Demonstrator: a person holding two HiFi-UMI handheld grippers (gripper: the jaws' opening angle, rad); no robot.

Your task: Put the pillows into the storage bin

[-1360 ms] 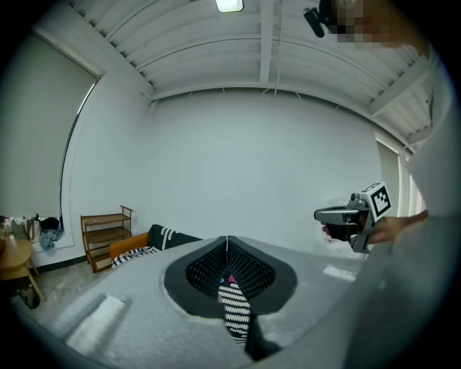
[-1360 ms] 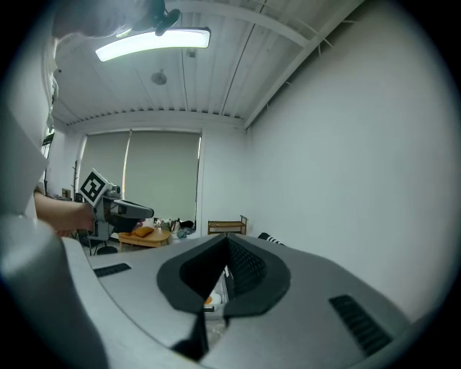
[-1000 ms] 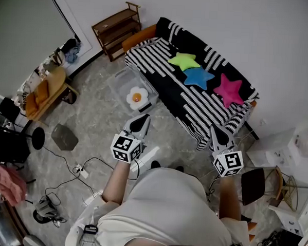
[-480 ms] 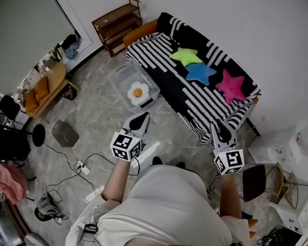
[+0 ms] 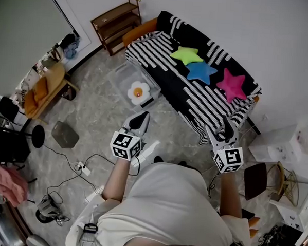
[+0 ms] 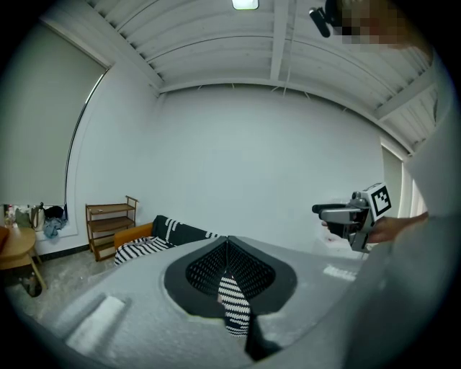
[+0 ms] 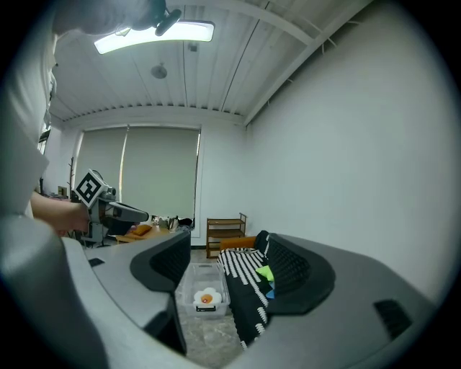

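Left claw [image 5: 140, 118] shut and empty, right claw [image 5: 219, 127] just opened with nothing between its jaws, both held short of the sofa [image 5: 196, 104]; flower pillow [image 5: 138, 92] already in bin [image 5: 124, 77] on floor beside sofa, three star pillows [image 5: 201, 71] left on sofa; shelf [image 5: 114, 25] beyond, cables [image 5: 82, 168] on floor at left, path apparently unobstructed.

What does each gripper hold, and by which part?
Nothing. The left gripper is shut and empty; the right gripper has just been opening, nothing between its jaws.
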